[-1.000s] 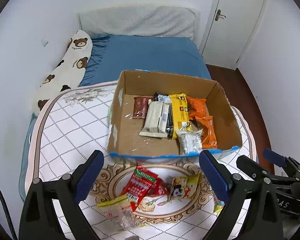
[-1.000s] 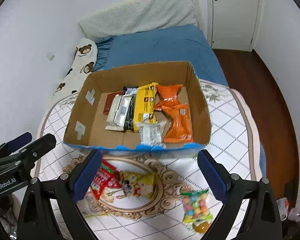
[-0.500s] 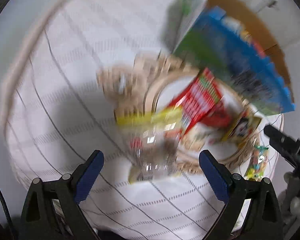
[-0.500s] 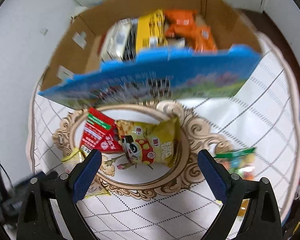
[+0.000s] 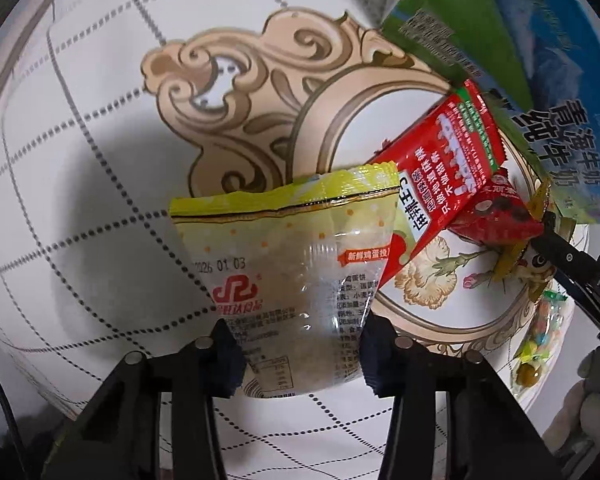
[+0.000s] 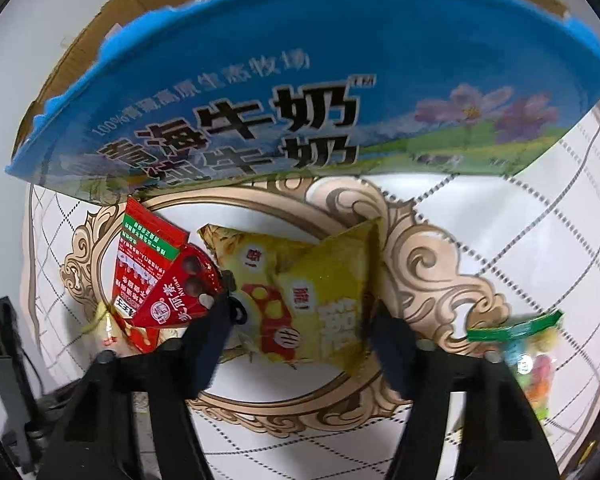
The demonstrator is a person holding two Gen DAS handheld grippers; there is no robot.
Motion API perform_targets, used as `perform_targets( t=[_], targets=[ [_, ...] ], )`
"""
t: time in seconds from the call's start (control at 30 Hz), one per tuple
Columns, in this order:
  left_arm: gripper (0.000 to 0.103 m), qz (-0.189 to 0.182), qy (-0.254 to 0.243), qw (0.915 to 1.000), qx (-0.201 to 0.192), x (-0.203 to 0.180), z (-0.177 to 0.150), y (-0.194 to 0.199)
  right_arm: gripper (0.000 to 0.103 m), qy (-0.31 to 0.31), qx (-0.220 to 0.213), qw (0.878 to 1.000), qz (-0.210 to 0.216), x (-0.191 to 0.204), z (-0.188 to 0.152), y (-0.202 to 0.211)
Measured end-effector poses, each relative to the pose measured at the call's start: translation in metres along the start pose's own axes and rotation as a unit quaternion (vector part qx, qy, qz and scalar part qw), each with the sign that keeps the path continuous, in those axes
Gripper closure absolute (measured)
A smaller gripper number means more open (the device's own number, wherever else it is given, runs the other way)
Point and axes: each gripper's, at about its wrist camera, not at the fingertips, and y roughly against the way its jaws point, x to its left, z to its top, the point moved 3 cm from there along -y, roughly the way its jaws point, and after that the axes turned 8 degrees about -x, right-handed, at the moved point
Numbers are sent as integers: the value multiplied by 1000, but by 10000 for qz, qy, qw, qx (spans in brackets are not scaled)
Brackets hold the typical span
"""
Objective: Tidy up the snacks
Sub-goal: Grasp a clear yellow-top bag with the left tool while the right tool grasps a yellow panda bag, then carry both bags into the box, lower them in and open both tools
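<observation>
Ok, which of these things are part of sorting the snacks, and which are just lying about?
Part of the job:
clear cake packet
yellow snack bag
red packets
candy bag
cardboard box

Lying about:
patterned table cover

A clear, yellow-topped cake packet (image 5: 296,280) lies flat, a red packet (image 5: 444,172) overlapping its corner. A puffy yellow snack bag (image 6: 312,296) lies beside the blue milk carton box (image 6: 300,100).

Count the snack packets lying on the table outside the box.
5: clear yellow-topped packet at left, long red packet overlapping it, small red packet, yellow packet, colourful candy bag at right. Others may be hidden.
</observation>
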Motion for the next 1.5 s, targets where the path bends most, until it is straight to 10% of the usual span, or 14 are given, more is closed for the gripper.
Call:
perform_targets(
  t=[0.27, 0.5, 0.83, 1.03, 1.4, 1.5],
  targets=[
    [62, 197, -528, 9969, -542, -23, -9, 44, 44, 36, -81, 9999, 144, -6, -17, 22],
    [62, -383, -995, 9894, -981, -75, -10, 113, 44, 19, -347, 9977, 589, 0, -26, 76],
    [62, -691, -1695, 9730, -1409, -146, 103, 193, 44, 276, -1229, 9866, 1035, 21, 56, 176],
    [62, -239, -1746, 9812, -781, -154, 178, 149, 44, 314, -1112, 9878, 1045, 38, 114, 149],
    [62, 110, -1621, 9867, -61, -151, 202, 80, 44, 578, -420, 9948, 723, 52, 144, 69],
    [52, 160, -1659, 9858, 191, -150, 200, 62, 26, 551, 108, 9940, 935, 52, 139, 44]
  ],
)
